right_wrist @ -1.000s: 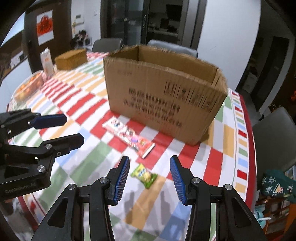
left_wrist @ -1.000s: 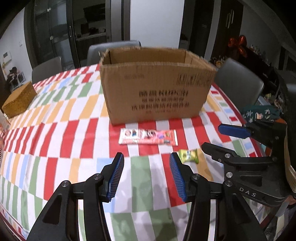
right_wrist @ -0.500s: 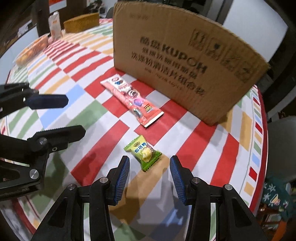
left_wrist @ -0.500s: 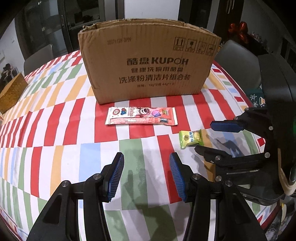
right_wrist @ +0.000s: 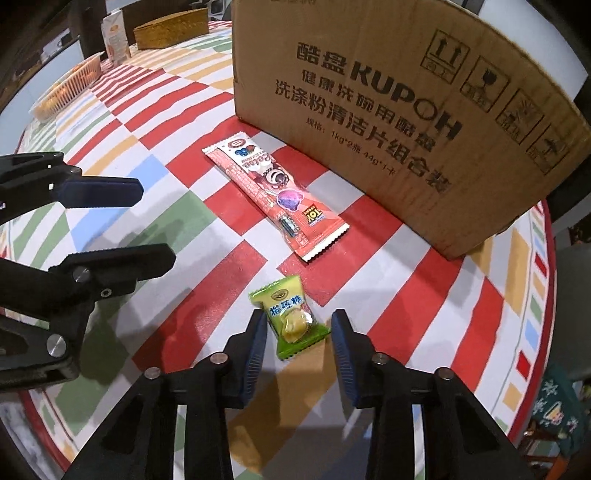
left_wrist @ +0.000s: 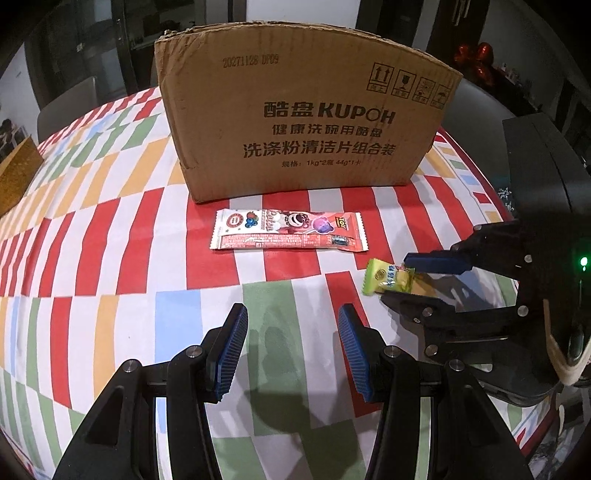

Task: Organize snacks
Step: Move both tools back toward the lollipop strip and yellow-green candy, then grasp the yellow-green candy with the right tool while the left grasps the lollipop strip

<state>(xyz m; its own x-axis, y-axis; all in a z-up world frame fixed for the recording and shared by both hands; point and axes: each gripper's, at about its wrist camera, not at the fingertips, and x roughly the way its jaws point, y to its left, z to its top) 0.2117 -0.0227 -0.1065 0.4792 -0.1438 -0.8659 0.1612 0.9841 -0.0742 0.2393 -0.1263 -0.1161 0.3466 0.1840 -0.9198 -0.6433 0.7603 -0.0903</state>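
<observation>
A small green candy packet (right_wrist: 291, 319) lies on the checked tablecloth (right_wrist: 207, 221), between the fingers of my right gripper (right_wrist: 298, 326). Its jaws are closing, with a gap left on each side of the packet. From the left wrist view the same candy (left_wrist: 386, 277) sits between the right gripper's (left_wrist: 397, 277) tips. A long pink snack bar (left_wrist: 288, 235) (right_wrist: 275, 197) lies just in front of the open cardboard box (left_wrist: 306, 122) (right_wrist: 399, 103). My left gripper (left_wrist: 291, 336) hangs open over bare cloth, nearer than the bar, nothing between its pads.
A woven basket (right_wrist: 171, 31) and a carton (right_wrist: 116, 35) stand at the table's far left, with a plastic tray (right_wrist: 64, 92) of orange food near them. Grey chairs (left_wrist: 68, 107) ring the table. The round table's edge (right_wrist: 550, 295) runs close on the right.
Both grippers have sunk toward the table and tipped downward. The right one has come down around the green candy and its jaws have narrowed. The left jaws kept their width.
</observation>
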